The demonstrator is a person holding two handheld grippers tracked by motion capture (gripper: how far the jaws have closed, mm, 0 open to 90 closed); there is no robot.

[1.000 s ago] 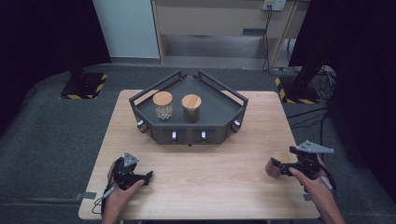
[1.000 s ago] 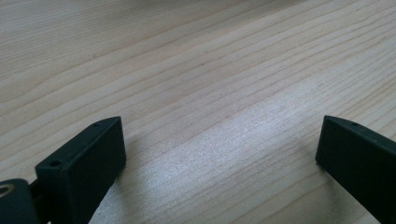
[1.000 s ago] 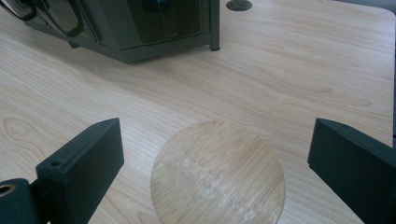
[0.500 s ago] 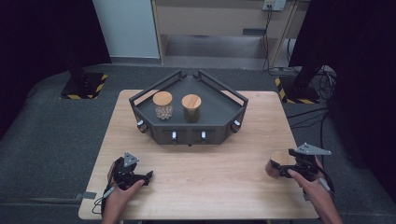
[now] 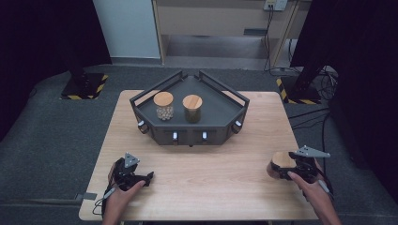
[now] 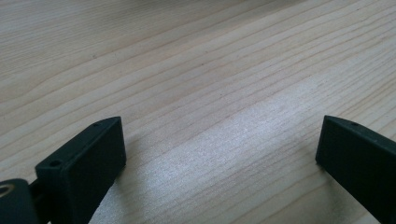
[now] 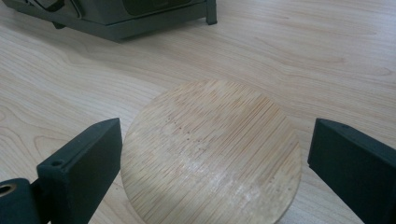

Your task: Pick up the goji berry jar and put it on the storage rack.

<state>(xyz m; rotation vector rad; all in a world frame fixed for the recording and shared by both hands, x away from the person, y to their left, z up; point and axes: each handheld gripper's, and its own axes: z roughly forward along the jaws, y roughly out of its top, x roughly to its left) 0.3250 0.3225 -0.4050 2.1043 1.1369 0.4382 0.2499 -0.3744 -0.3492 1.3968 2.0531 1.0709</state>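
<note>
Straddling a third jar (image 5: 278, 164) near the table's (image 5: 225, 187) right front edge, the right gripper (image 7: 212, 154) has its jaws spread either side of the bamboo lid (image 7: 210, 154), no pad visibly pressing yet. Left gripper (image 6: 219, 149) rests released over bare wood at front left. Two lidded jars (image 5: 164, 105) (image 5: 192, 108) already stand in the dark tray (image 5: 225, 108). Likely left: clamp, lift, carry this one over to join them.
</note>
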